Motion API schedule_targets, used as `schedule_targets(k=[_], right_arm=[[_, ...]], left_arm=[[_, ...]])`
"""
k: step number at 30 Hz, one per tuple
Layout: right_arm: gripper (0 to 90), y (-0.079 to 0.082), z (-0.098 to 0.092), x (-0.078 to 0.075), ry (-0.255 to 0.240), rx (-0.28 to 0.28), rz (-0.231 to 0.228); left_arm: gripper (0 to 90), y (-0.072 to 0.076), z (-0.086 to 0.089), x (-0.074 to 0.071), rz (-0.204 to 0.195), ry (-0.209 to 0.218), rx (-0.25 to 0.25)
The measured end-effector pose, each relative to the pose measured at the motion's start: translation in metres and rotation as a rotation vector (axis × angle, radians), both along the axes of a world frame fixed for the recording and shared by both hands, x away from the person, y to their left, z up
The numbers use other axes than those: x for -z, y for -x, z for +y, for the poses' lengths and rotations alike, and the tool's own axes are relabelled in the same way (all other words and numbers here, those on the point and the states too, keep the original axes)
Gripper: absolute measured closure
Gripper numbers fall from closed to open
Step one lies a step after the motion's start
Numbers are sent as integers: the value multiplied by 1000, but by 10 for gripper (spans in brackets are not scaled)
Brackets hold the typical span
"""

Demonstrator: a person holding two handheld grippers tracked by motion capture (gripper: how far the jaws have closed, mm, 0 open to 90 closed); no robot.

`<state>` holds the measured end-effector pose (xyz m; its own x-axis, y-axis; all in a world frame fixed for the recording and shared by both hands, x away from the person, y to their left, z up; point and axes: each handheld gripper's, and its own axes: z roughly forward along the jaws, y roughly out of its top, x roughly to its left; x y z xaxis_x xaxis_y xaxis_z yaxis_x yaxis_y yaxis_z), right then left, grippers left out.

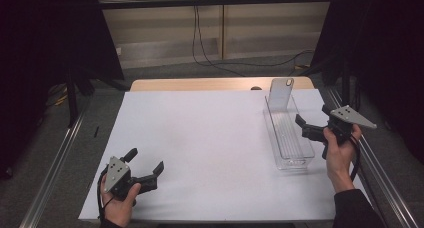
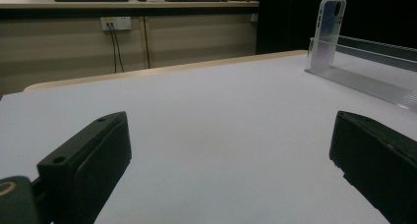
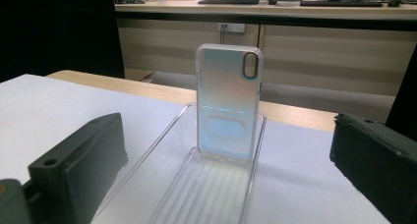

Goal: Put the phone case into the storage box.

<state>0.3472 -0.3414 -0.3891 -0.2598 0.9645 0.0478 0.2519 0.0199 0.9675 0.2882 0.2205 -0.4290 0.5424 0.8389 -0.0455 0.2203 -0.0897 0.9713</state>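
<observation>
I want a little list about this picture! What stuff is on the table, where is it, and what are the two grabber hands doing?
table: white table top
tray: clear plastic tray, at the right side
phone case: clear phone case, standing upright at the tray's far end
left gripper: left gripper, open, near front left, holding nothing
right gripper: right gripper, open, beside the tray, aimed at the case

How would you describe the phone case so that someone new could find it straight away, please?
Look at the white table, then its far right side, where a long clear plastic tray lies. The phone case stands upright at the tray's far end: translucent, with a dark-rimmed camera cutout, the one standing thing there.
</observation>
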Motion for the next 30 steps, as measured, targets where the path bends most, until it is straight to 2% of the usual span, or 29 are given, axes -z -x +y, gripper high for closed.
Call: schedule_targets(k=[9,21,30], right_arm=[[5,23,0,2,-8,-1,1],[8,51,2,-2,-7,-9,-30],[3,65,4,9,-21,-5,-16]], left_arm=[[18,0,2,1,8,8,-12],[21,3,1,-1,-3,20,-9],[22,5,2,-2,-3,9,-7]])
